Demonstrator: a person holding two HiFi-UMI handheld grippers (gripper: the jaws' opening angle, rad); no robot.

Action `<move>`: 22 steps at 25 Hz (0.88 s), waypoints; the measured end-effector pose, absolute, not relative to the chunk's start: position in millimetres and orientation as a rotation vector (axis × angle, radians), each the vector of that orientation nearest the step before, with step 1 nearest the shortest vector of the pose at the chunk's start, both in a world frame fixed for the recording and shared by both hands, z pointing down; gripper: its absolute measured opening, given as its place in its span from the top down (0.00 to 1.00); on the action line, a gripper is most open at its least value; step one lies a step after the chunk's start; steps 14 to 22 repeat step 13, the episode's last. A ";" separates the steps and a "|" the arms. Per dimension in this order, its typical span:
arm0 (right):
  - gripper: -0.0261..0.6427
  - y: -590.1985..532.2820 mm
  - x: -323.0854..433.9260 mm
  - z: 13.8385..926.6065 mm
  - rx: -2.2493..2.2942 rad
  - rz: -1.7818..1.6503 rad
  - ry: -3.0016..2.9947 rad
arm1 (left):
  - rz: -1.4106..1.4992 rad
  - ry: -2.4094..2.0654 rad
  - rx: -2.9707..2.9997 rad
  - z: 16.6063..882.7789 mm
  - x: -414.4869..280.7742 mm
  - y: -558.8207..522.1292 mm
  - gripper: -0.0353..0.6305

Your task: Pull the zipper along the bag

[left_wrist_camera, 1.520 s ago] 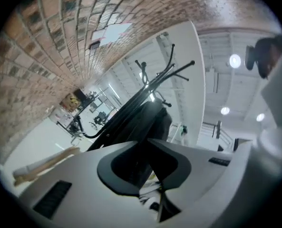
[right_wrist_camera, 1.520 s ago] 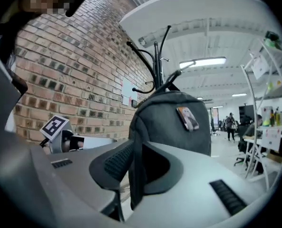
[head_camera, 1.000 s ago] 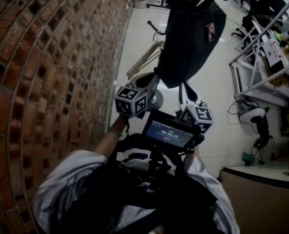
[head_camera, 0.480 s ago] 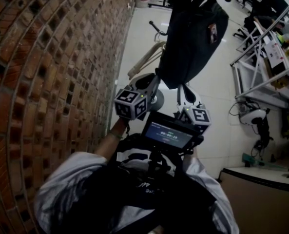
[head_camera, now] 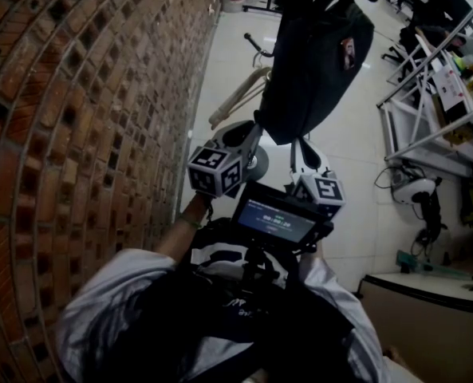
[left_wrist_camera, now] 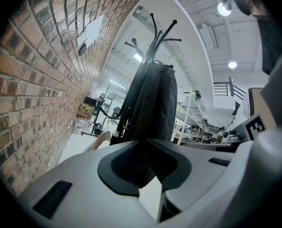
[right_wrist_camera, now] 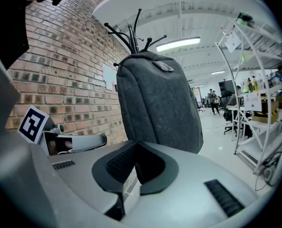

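Notably, left gripper [left_wrist_camera: 144, 160] hides the bottom corner of bag [left_wrist_camera: 155, 99]

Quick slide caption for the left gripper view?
Left gripper clamps the bottom corner of a black backpack hanging from a coat rack beside a brick wall.

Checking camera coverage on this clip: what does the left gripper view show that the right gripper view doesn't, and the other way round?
Left gripper view only: the bag's lower corner pinched between the left claw's pads, plus round ceiling lamps.
Right gripper view only: the bag's broad grey face, a white shelving rack and distant people.
Both: the bag hanging on the coat stand beside the brick wall.
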State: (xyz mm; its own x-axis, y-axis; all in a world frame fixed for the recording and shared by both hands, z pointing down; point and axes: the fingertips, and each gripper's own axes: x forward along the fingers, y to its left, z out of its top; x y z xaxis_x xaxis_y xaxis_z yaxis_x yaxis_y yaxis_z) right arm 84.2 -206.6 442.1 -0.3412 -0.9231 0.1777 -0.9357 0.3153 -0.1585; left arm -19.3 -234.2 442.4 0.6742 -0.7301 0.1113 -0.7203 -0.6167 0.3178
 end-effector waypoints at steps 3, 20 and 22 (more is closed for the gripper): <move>0.95 -206.1 83.7 441.6 1.773 0.367 -2.504 | -0.047 -1.151 2.548 441.4 -20.0 -234.7 0.87; 0.95 -205.2 86.5 439.2 1.784 0.362 -2.495 | -0.050 -1.154 2.539 439.5 -20.7 -235.2 0.87; 0.95 -205.2 86.5 439.2 1.784 0.362 -2.495 | -0.050 -1.154 2.539 439.5 -20.7 -235.2 0.87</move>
